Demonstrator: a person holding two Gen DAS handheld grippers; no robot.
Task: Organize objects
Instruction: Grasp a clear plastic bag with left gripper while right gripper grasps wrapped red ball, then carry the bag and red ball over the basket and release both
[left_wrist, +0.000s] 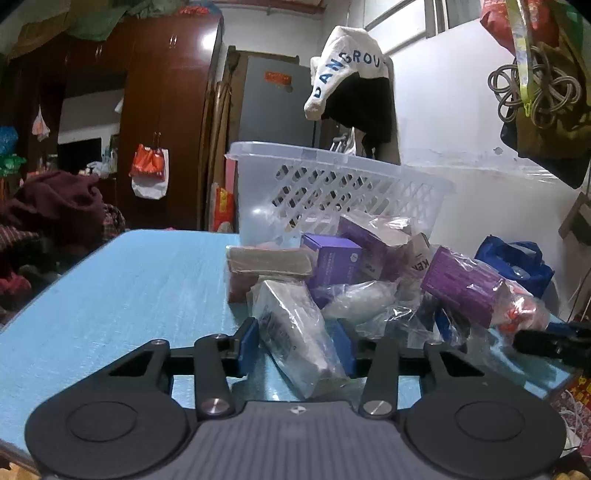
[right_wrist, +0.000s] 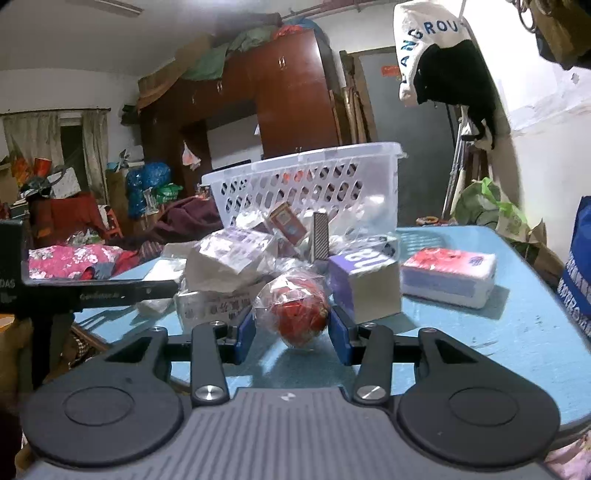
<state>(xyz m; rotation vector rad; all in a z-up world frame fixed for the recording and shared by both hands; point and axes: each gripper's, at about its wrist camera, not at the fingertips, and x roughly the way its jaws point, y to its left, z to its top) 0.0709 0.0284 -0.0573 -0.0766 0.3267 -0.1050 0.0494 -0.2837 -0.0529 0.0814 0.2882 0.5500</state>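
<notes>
A pile of small packaged goods lies on a blue table (left_wrist: 122, 295) in front of a clear plastic basket (left_wrist: 332, 184). My left gripper (left_wrist: 299, 343) is open, its blue fingers on either side of a white item in a clear bag (left_wrist: 291, 332). Purple boxes (left_wrist: 332, 258) lie behind it. My right gripper (right_wrist: 295, 332) is open around a red ball in a clear bag (right_wrist: 299, 317), which rests on the table (right_wrist: 517, 332). The basket (right_wrist: 306, 184) stands behind the pile in this view too.
A red and white tissue pack (right_wrist: 447, 277) lies at the right of the table. A purple and white box (right_wrist: 365, 284) sits beside the red ball. The other gripper shows at the left edge (right_wrist: 92, 291). A blue bag (left_wrist: 517, 262) stands beyond the table.
</notes>
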